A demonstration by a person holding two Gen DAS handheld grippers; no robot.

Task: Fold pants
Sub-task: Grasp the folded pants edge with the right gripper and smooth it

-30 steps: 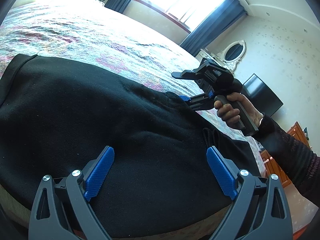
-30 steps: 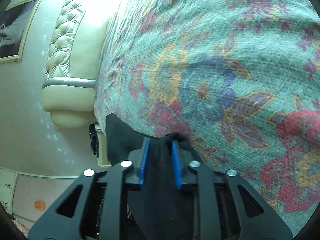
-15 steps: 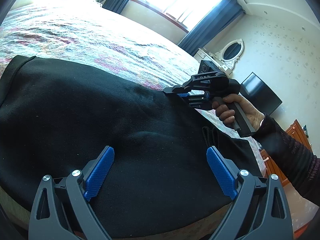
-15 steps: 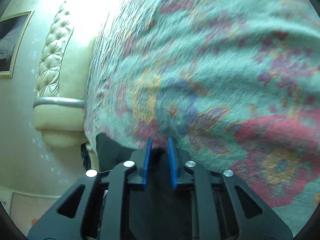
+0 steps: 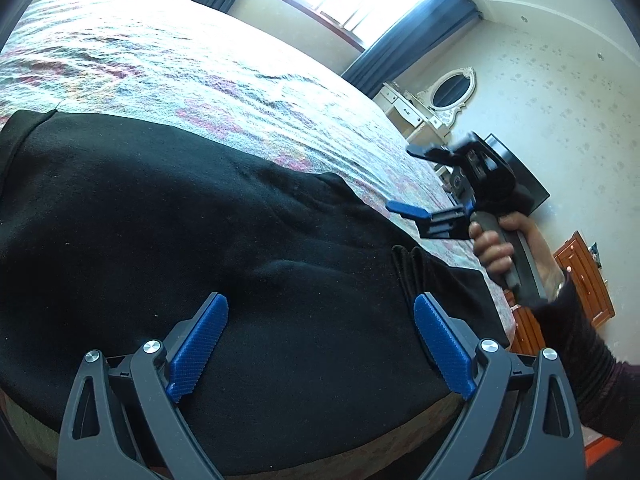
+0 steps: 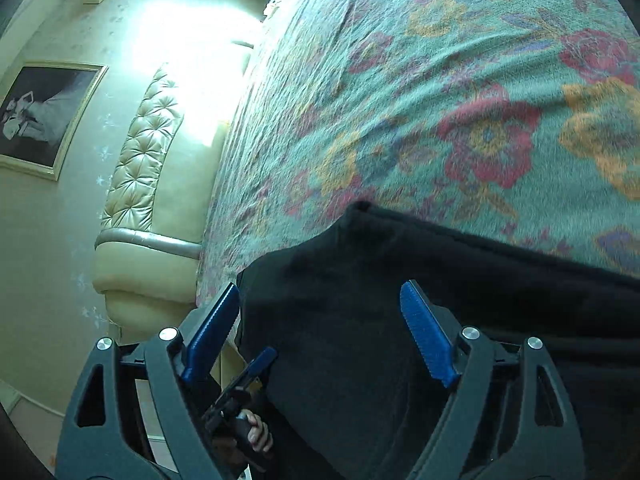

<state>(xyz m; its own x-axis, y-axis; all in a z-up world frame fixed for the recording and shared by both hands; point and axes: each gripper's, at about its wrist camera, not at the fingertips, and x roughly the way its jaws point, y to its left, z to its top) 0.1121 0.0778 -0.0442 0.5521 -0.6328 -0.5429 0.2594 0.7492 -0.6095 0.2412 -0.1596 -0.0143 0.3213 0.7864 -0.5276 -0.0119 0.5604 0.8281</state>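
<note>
The black pants (image 5: 208,248) lay spread flat on the floral bedspread (image 5: 168,68) of the bed, along its near edge. In the left wrist view their long axis ran from the left of the frame toward the right, parallel to that edge; the left end was cut off by the frame, and the near hem was hidden behind the left tongs (image 5: 320,344). At the right end a bunched fold stood in ridges near the bed's corner. Which end was the waistband could not be determined.

The left tongs were spread wide above the cloth, with nothing gripped. The right tongs (image 6: 320,336), held in the person's right hand (image 5: 496,252), had just been opening; their pads (image 6: 426,336) stood apart over the pants and clear of the fabric, released. The right wrist view was slightly blurred. The pants' far edge there ran across the frame, rising to a small peak near the centre.
</note>
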